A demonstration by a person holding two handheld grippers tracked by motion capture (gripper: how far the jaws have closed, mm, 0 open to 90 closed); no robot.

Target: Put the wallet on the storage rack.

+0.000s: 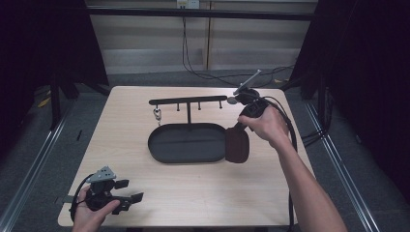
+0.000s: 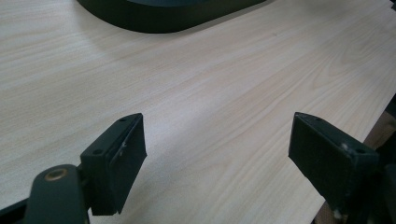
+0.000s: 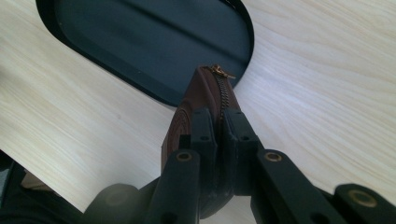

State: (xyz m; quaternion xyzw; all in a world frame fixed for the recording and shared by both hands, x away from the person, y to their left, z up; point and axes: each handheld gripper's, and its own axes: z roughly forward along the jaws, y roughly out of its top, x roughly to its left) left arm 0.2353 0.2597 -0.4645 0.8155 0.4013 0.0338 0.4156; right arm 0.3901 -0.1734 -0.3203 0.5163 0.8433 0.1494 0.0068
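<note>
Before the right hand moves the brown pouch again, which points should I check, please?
1. Right gripper shut on the brown pouch: ok.
2. Pouch zipper closed: ok, as far as visible.
3. Black tray bare where visible: ok.
4. Pouch lifted off the tray rim: cannot tell.
5. Left gripper open, empty, away from the tray: ok.
6. Key ring hanging on the hook rack, apart from the pouch: ok.

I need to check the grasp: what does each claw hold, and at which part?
The right claw is shut on the brown pouch, at its zipper edge. The left claw is open and holds nothing.
</note>
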